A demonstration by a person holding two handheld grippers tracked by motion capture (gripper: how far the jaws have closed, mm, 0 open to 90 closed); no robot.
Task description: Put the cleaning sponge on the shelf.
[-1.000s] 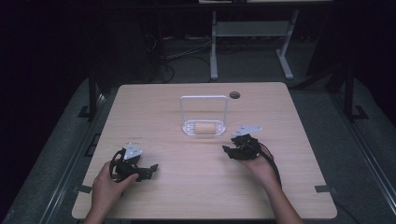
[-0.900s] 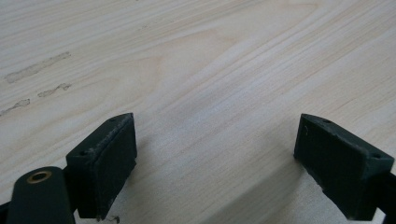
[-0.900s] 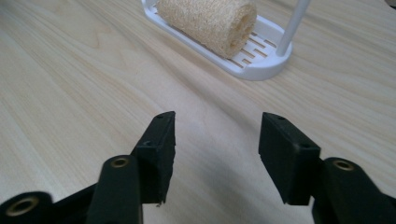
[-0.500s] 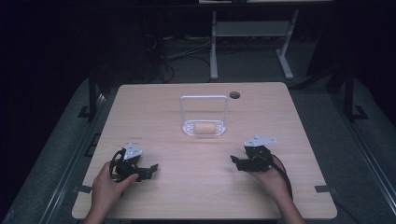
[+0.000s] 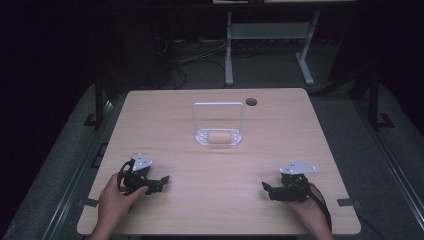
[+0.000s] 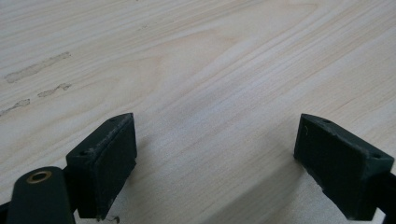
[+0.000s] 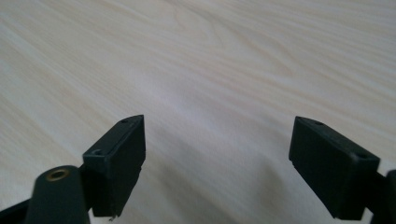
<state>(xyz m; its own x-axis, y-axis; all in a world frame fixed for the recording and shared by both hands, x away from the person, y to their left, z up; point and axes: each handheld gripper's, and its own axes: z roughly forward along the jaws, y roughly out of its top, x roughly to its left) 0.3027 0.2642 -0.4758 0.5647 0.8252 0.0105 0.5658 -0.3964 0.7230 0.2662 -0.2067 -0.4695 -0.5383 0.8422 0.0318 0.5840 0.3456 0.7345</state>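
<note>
A light wooden table [image 5: 220, 165] is carrying a small white wire rack [image 5: 219, 124], which is standing upright a little beyond the middle of the tabletop. A pale tan roll-shaped thing [image 5: 220, 138] is lying on its side on the base of the rack, between the uprights of the white frame. What the roll is made of cannot be told from the high view.

The left claw [image 5: 161, 181] is resting low over the table, well nearer the person than the rack and off to the rack's left, with the person's left hand [image 5: 116, 199] wrapping its body. In the left gripper view its jaws are standing wide apart with nothing but bare wood grain between them; a few faint smudges [image 6: 37, 70] are showing on the wood farther off. The left claw [image 6: 212, 154] is gripping nothing.

The right claw [image 5: 266, 189] is sitting well nearer the person than the rack and off to the rack's right, with the right hand [image 5: 310, 210] behind it and a grey three-cornered plate [image 5: 298, 169] showing on top. In the right gripper view the right claw [image 7: 217, 154] is likewise gaping wide over bare wood, holding nothing. Both claws are lying well apart from the rack and from each other.

A small dark round hole [image 5: 251, 102] is sitting in the table beyond the rack, to its right. Beyond the table's far edge, a white metal stand [image 5: 270, 35] is standing on the dark floor.
</note>
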